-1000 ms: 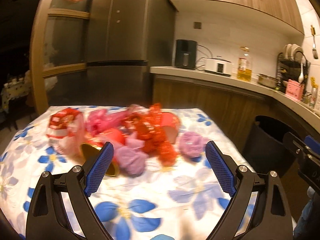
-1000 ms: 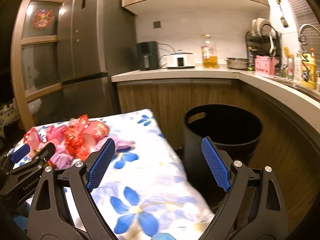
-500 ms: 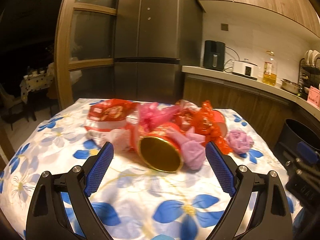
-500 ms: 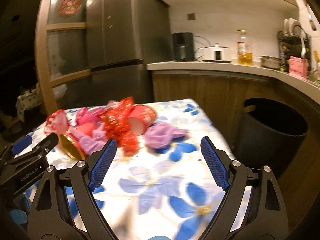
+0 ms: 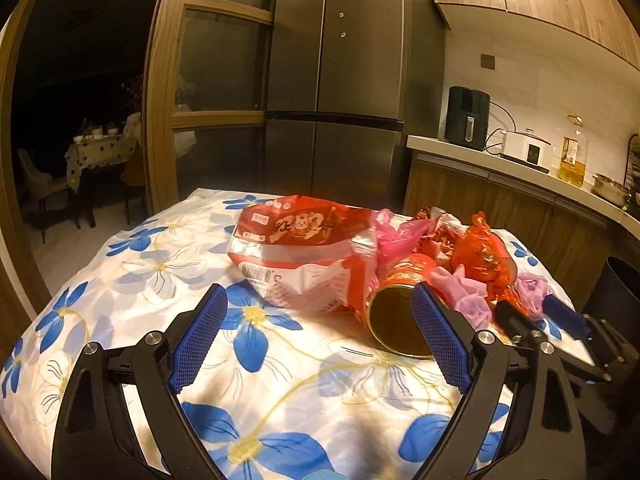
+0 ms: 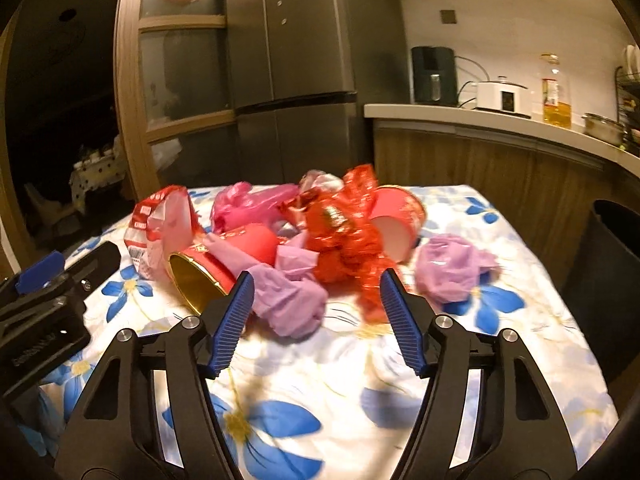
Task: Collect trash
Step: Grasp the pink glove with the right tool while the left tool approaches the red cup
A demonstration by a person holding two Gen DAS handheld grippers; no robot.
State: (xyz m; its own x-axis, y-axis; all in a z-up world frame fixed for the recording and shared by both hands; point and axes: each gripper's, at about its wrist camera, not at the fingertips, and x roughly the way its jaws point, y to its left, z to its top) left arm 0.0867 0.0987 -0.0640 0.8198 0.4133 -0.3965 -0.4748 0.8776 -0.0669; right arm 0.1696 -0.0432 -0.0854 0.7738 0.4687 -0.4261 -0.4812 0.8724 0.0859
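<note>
Two wrist views of a heap of trash on a table (image 5: 120,280) draped in glossy white cloth printed with blue flowers. The left gripper (image 5: 318,338) hovers low over the near cloth, its ribbed blue pads spread wide and grasping nothing; its right pad overlaps the rim of a red cylindrical can (image 5: 400,312) that lies on its side, gold-lined mouth toward the camera. Behind the can lies a crumpled red-and-white foil snack bag (image 5: 304,252) with a barcode panel. The right gripper (image 6: 316,320) is likewise released, pads parted and empty, framing a soft wad of lilac tissue (image 6: 292,304) and a strip of crinkled red cellophane (image 6: 348,240). Behind these, a red paper cup (image 6: 396,220) rests on its side showing a white interior, with thin pink plastic film (image 6: 248,204) bunched to its left. A second lilac wad (image 6: 452,268) sits apart on the right. A dark round bin (image 6: 612,280) stands on the floor beside the table's right edge, below a wood-fronted counter (image 6: 480,120)
</note>
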